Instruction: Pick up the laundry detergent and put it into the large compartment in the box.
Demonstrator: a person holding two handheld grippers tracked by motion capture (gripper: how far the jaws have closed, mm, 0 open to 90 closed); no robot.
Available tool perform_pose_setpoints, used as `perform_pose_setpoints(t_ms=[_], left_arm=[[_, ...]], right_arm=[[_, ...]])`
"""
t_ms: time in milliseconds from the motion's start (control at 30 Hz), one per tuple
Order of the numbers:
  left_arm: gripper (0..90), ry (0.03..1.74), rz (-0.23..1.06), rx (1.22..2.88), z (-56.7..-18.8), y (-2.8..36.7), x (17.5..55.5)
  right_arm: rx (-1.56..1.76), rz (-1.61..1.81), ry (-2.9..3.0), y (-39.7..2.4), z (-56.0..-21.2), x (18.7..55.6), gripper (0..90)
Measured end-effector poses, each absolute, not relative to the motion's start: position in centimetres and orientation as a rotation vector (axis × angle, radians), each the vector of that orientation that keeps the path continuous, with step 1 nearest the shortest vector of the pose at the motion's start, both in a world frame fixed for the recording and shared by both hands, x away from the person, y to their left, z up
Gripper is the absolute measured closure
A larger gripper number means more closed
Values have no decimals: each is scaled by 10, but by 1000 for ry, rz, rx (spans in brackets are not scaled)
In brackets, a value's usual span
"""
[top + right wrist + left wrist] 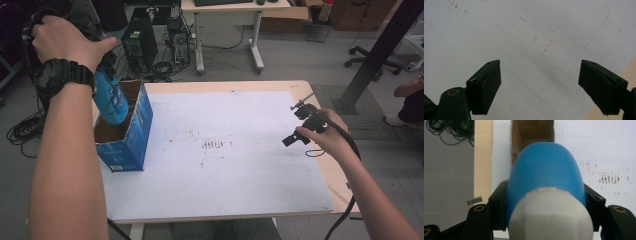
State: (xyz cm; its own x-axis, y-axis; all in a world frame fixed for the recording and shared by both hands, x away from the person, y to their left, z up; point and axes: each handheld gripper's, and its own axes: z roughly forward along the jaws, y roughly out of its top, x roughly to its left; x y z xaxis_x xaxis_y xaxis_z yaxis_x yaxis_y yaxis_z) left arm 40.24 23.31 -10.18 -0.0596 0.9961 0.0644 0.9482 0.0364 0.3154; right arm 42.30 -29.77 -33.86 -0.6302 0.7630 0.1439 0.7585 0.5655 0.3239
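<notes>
The blue bottle (111, 102) with its white cap (550, 216) hangs bottom-down over the open top of the blue cardboard box (129, 135) at the left side of the surface (240, 170), clamped between the black jaws of the left hand-held gripper (546, 202), whose pads press on its two sides. The left hand (62, 37) holds that hand-held gripper up above the box's far end. Well apart at the right edge of the surface, the right hand-held gripper (539, 85) hovers with its jaws spread wide and nothing between them, the white top below it bare but for small marks.
</notes>
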Motion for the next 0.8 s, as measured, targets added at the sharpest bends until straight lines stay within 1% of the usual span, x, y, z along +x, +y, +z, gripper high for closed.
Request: perform_pose_setpoints(t_ms=[800], left_arm=[[376,2158,387,2038,-126,246,407]], right_arm=[[1361,555,2768,-299,-338,423,185]])
